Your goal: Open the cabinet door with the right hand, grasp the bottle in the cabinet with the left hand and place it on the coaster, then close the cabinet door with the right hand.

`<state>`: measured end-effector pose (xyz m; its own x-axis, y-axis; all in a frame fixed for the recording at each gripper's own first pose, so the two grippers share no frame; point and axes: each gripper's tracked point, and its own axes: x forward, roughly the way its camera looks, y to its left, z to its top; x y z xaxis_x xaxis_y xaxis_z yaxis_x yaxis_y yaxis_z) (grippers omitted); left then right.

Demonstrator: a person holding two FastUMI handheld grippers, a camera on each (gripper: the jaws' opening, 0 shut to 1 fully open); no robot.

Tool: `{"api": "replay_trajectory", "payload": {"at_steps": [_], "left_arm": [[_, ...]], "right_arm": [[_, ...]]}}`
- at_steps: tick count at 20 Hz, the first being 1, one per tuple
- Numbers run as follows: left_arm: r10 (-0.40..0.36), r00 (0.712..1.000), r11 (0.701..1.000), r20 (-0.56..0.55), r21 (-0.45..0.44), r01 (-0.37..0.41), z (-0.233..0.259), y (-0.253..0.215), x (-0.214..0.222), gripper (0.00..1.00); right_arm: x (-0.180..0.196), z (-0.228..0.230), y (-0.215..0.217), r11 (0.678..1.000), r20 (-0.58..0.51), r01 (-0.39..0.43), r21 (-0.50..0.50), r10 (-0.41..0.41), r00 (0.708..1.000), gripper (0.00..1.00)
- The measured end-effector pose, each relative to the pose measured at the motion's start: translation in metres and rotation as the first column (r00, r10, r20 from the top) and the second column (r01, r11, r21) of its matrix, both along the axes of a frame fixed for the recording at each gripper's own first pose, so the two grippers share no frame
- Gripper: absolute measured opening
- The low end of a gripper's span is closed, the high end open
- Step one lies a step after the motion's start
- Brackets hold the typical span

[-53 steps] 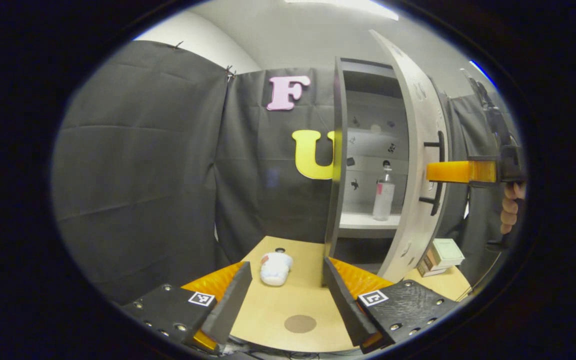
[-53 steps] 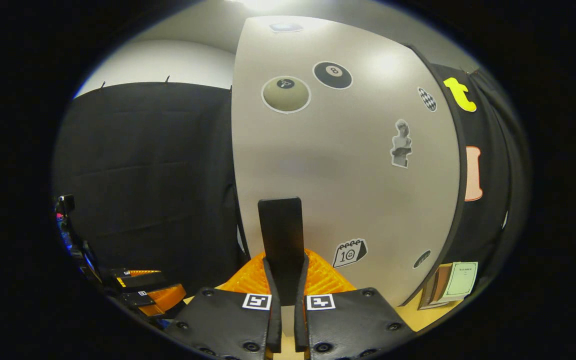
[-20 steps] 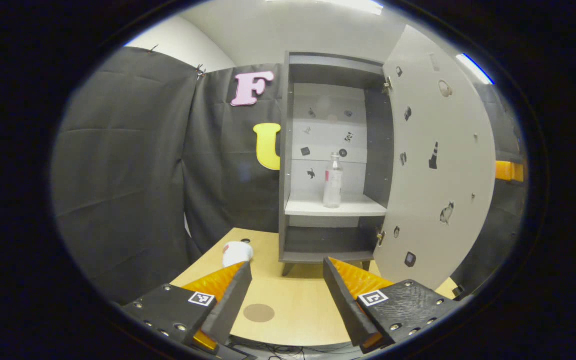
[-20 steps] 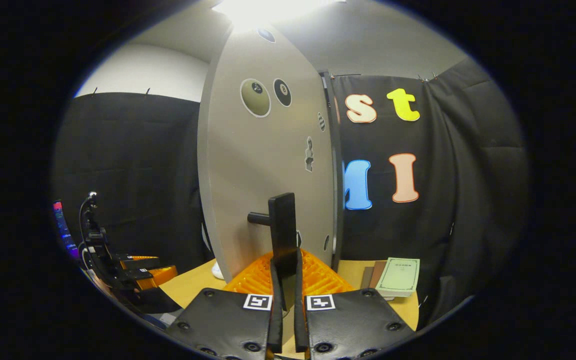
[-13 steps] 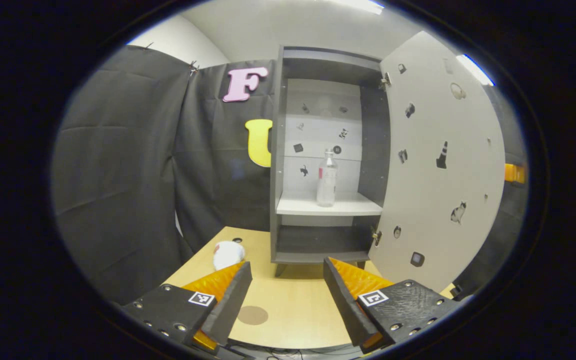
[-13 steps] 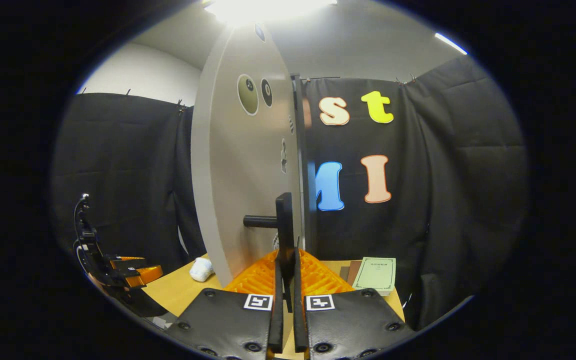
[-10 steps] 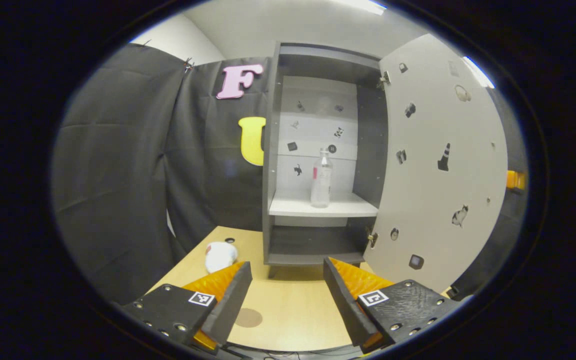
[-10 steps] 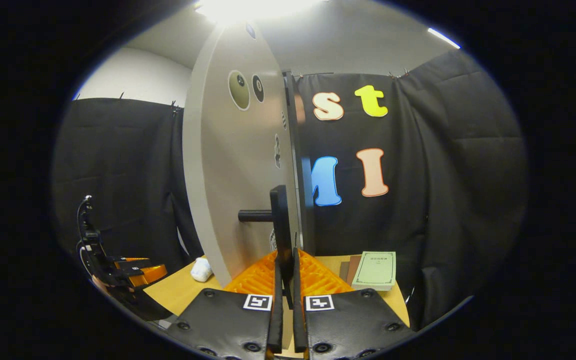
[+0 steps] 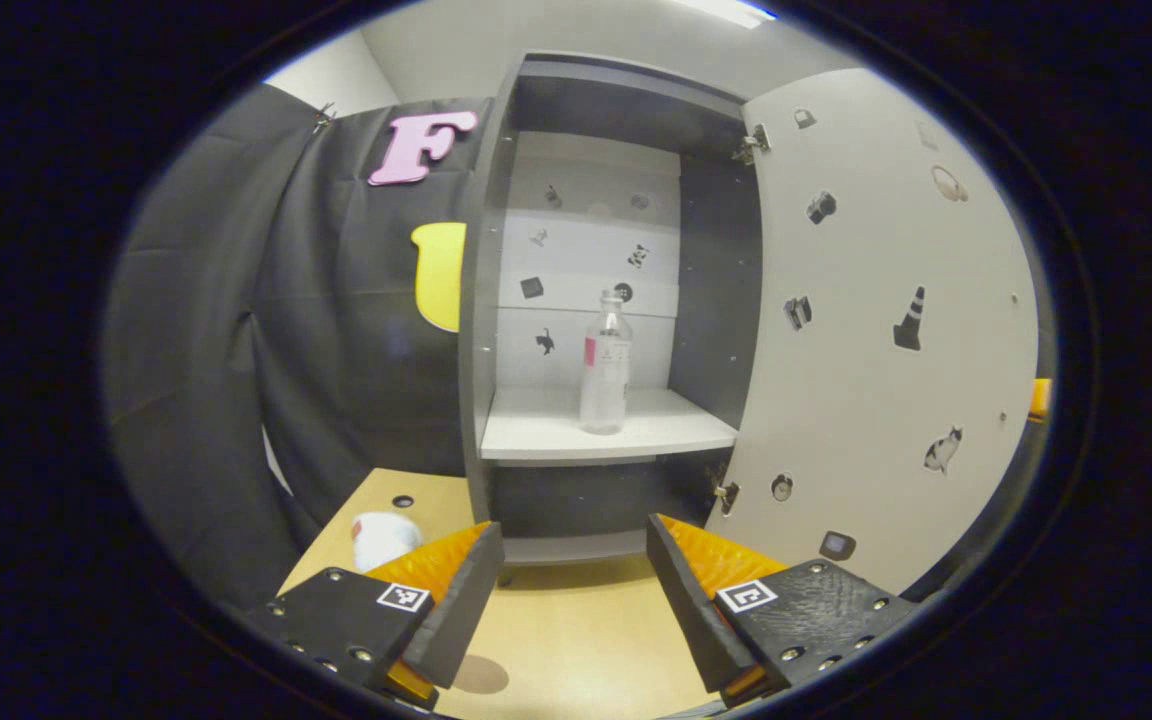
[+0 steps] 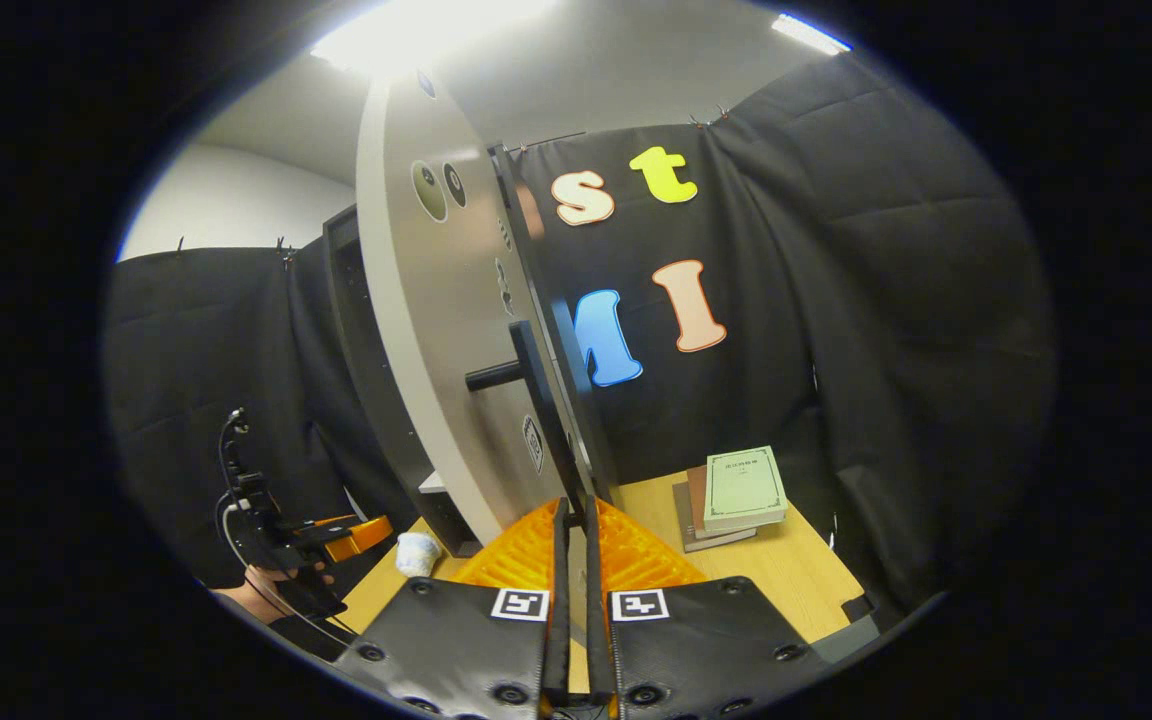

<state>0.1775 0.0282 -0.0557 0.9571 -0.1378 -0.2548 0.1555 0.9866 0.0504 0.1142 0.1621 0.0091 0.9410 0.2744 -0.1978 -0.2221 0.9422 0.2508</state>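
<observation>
Bottle (image 9: 605, 362) stands upright on the cabinet shelf (image 9: 546, 432), straight ahead of my left gripper (image 9: 574, 587), whose fingers are spread wide with nothing between them. My right gripper (image 10: 572, 560) has its fingers nearly together, at the foot of the door handle (image 10: 539, 398); I cannot tell whether they pinch it. Cabinet door (image 9: 886, 330) stands wide open. Coaster (image 9: 481, 674) lies on the table (image 9: 576, 650) under my left finger.

Black cloth walls (image 10: 886, 300) enclose a pale wooden table (image 9: 566, 640) under a bright ceiling light (image 10: 436, 30).
</observation>
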Motion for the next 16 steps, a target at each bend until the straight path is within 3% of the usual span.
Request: {"api": "replay_trajectory", "payload": {"at_steps": [1, 2, 3, 8, 9, 13, 14, 16], "left_arm": [[-0.026, 1.0, 1.0, -0.001, 0.002, 0.026, -0.001, -0.004, 0.012, 0.87], [-0.051, 0.999, 0.999, -0.003, 0.0, 0.051, -0.002, -0.008, 0.023, 0.87], [-0.081, 0.997, 0.997, -0.002, -0.006, 0.081, -0.003, -0.014, 0.034, 0.87], [-0.19, 0.981, 0.981, 0.024, -0.034, 0.191, 0.002, -0.032, 0.076, 0.87], [-0.204, 0.978, 0.978, 0.036, -0.04, 0.206, 0.004, -0.032, 0.082, 0.87], [-0.294, 0.952, 0.946, 0.087, -0.113, 0.303, 0.029, -0.044, 0.104, 0.87], [-0.299, 0.949, 0.945, 0.099, -0.105, 0.309, 0.035, -0.042, 0.11, 0.87], [-0.305, 0.943, 0.945, 0.132, -0.081, 0.317, 0.048, -0.04, 0.122, 0.87]], "right_arm": [[-0.004, 0.004, -0.006, 0.999, 0.009, 0.028, -0.015, -0.028, 1.0, 0.12], [-0.009, 0.008, -0.01, 0.998, 0.017, 0.058, -0.026, -0.058, 0.998, 0.04], [-0.014, 0.012, -0.018, 0.994, 0.022, 0.098, -0.041, -0.098, 0.995, 0.04], [-0.023, 0.022, -0.056, 0.946, 0.036, 0.315, -0.077, -0.313, 0.949, 0.04], [-0.022, 0.023, -0.059, 0.936, 0.029, 0.343, -0.081, -0.342, 0.939, 0.0], [-0.014, 0.031, -0.066, 0.9, 0.039, 0.411, -0.148, -0.41, 0.911, 0.05], [-0.011, 0.031, -0.068, 0.892, 0.039, 0.423, -0.158, -0.422, 0.906, 0.0], [-0.001, 0.025, -0.078, 0.863, 0.012, 0.478, -0.166, -0.482, 0.876, 0.23]]}}
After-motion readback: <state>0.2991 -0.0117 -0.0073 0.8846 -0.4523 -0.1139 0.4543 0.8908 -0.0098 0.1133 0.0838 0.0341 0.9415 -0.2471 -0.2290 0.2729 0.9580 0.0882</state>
